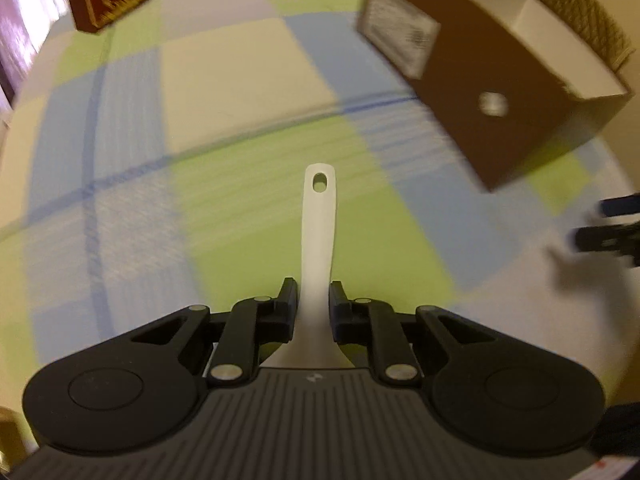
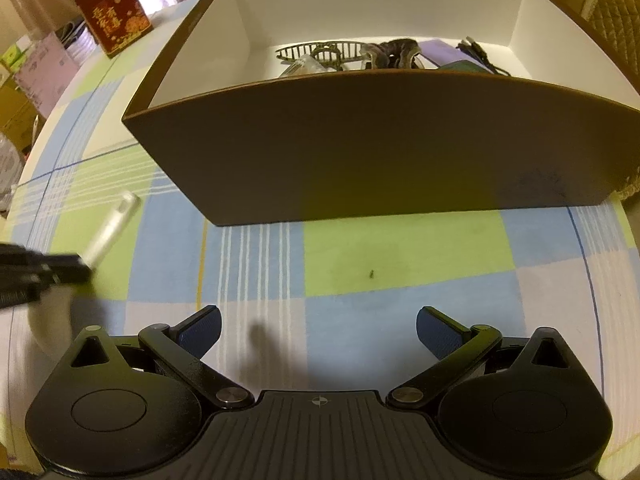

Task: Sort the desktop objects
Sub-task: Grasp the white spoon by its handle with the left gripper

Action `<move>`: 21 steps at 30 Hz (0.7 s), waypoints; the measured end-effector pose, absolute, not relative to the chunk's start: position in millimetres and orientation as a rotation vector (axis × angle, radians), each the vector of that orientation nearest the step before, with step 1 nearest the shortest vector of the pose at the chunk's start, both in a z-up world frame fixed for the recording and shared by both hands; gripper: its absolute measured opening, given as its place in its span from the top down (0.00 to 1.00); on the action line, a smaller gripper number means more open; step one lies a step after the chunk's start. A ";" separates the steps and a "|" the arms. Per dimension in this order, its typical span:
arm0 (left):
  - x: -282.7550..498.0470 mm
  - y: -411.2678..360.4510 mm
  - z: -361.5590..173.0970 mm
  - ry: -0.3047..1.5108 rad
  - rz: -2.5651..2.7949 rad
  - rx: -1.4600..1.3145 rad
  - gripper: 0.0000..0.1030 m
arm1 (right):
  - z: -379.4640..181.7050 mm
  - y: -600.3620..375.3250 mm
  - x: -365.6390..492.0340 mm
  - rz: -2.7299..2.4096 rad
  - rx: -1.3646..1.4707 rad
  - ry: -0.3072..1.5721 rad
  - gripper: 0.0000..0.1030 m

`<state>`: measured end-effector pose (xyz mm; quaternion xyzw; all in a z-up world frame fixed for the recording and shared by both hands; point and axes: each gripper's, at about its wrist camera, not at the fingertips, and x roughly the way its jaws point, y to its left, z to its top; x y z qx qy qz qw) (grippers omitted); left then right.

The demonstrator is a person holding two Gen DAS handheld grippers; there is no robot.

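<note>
Over the checked cloth we're clamping the left gripper on the white spoon; right gripper hanging wide, empty; brown box already holding several items.

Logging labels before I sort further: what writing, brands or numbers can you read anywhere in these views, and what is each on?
red box: gold Chinese characters above a floral print, too small to read with certainty.
brown box: white label on its side, print blurred, unreadable.
pink carton: faint print, too small to read.
right gripper body: a crosshair mark only, no words.
</note>
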<state>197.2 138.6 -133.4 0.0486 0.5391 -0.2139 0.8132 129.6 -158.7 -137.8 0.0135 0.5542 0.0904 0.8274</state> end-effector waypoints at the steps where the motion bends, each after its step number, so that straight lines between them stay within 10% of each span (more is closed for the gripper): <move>1: 190.8 129.9 -134.3 1.152 -0.469 0.090 0.89 | -137.5 -159.1 129.0 0.199 0.026 1.176 0.02; 21: 149.4 218.5 -120.4 1.153 -0.166 -0.139 0.92 | -145.5 -116.6 113.0 0.391 -0.047 1.184 0.02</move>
